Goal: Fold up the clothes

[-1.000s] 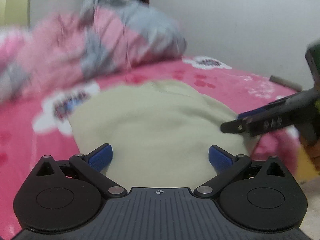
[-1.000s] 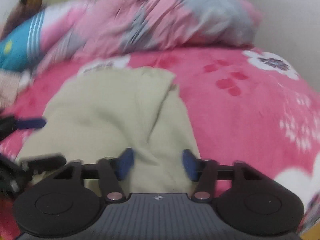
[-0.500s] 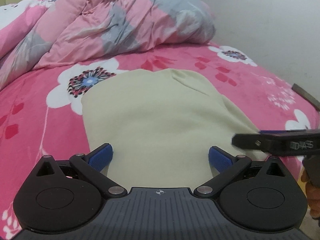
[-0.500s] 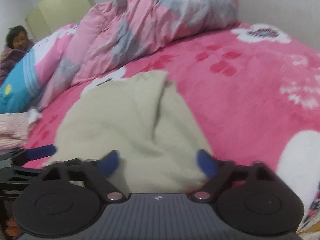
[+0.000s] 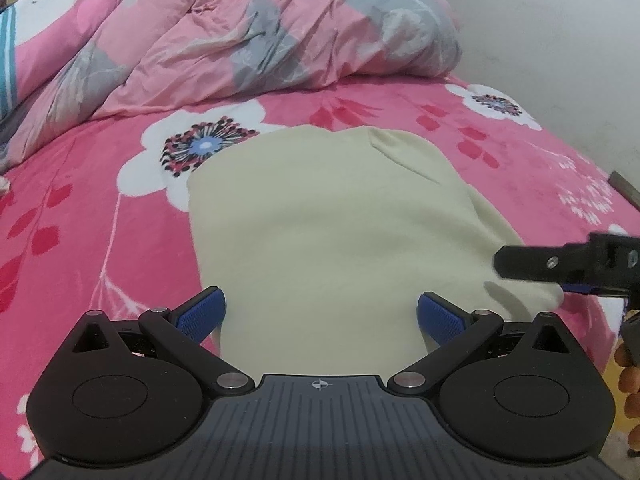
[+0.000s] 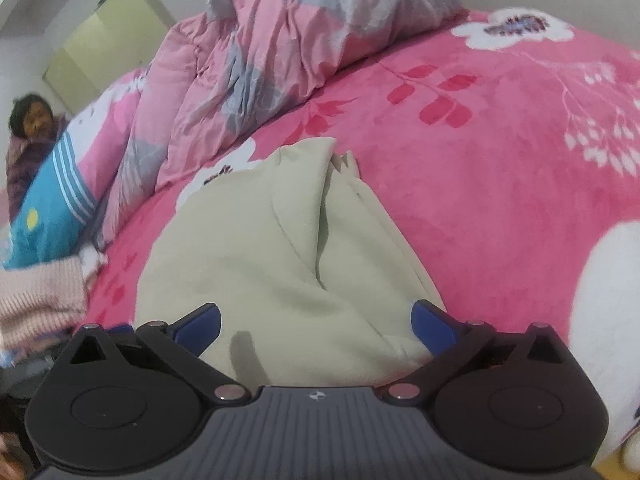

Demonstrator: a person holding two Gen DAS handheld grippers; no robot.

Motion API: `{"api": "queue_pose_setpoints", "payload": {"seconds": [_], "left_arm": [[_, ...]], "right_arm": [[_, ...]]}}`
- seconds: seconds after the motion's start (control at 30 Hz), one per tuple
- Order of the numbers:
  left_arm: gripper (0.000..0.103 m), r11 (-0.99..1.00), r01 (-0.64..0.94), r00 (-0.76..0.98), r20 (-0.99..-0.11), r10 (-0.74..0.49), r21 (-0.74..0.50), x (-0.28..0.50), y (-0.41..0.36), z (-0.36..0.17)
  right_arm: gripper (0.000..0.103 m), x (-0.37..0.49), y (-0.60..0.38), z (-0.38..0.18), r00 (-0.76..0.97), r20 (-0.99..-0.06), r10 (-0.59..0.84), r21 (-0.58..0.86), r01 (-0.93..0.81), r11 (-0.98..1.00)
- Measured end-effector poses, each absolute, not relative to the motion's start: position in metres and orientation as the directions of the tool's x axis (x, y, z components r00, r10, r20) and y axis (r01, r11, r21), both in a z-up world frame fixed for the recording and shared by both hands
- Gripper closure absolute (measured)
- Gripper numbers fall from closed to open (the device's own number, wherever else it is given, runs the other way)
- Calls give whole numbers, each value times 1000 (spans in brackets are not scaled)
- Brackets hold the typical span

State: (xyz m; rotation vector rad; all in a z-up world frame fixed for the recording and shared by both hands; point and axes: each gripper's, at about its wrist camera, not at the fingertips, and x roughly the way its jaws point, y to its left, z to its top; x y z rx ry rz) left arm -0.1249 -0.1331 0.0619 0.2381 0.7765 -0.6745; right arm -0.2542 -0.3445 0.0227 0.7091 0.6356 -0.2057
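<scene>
Cream garment: the pale garment [image 5: 332,232] lies flat on the pink bedspread [image 5: 92,216], near you, already folded into a narrow panel with one side lapped over the middle.
Fold seam: in the right wrist view the garment [image 6: 256,248] shows a doubled flap running from far to near along its right half, with a loose ridge at the far end.
Done so far: I judge the lengthwise fold to be in place; the edges look roughly lined up.
Left to do: you likely have a crosswise fold to make, near end to far end, and the ridge at the far end to smooth.
Left gripper: your left gripper [image 5: 322,316] stands wide open over the near edge, nothing between its pads.
Right gripper: your right gripper [image 6: 316,320] is opening, now spread wide; cloth lies below it, but the pads do not press on it.
Surface: soft plush bedspread, pink with white flowers and red leaves.
Room: a crumpled pink and grey quilt [image 5: 248,28] is heaped at the far side; plain pale wall [image 5: 560,32] to the right.
Left side: a pink knit item [image 6: 40,300] lies at the near left, and a person [image 6: 32,128] sits far left by a yellow-green cabinet [image 6: 104,40].
</scene>
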Motion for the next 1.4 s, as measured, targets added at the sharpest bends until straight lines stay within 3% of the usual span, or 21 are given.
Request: {"api": "queue_pose_setpoints", "payload": {"seconds": [0.27,0.5,0.7,0.77,1.0,1.03,1.07,1.1,1.23,1.4], "left_arm": [[0,803,586,488,-743,-458,-110,-117,-126,60],[0,812,571,483,-751,-450,-119,-116,-125,58],[0,816,565,484,-753,-446,-120,-116,-125,57],[0,816,566,487,-752,-445,-116,-117,-125,57],[0,817,569,498,-749,-437,-98,-121,-126,56],[0,818,568,501,-748,-435,-96,-121,-126,56],[0,819,567,503,-747,-434,-94,-121,-126,56],[0,819,566,505,-747,-433,-92,-122,-126,56],[0,820,565,510,-745,-430,-86,-123,-127,56],[0,820,568,518,-742,-425,-73,-125,-129,56]], "right_arm": [[0,-267,-373,17,831,-546,106,723,404,560],[5,-271,-335,70,824,-549,-140,410,412,814],[32,-260,-300,66,765,-568,-303,65,409,910],[38,-259,-290,58,771,-570,-285,32,368,929],[41,-256,-268,39,759,-580,-295,-103,290,951],[49,-256,-267,40,759,-580,-295,-104,290,951],[65,-258,-265,44,761,-574,-301,-107,295,950],[70,-260,-263,48,765,-563,-312,-117,300,947],[70,-272,-257,52,799,-527,-290,-122,266,956],[69,-269,-257,31,764,-566,-309,-161,266,951]]}}
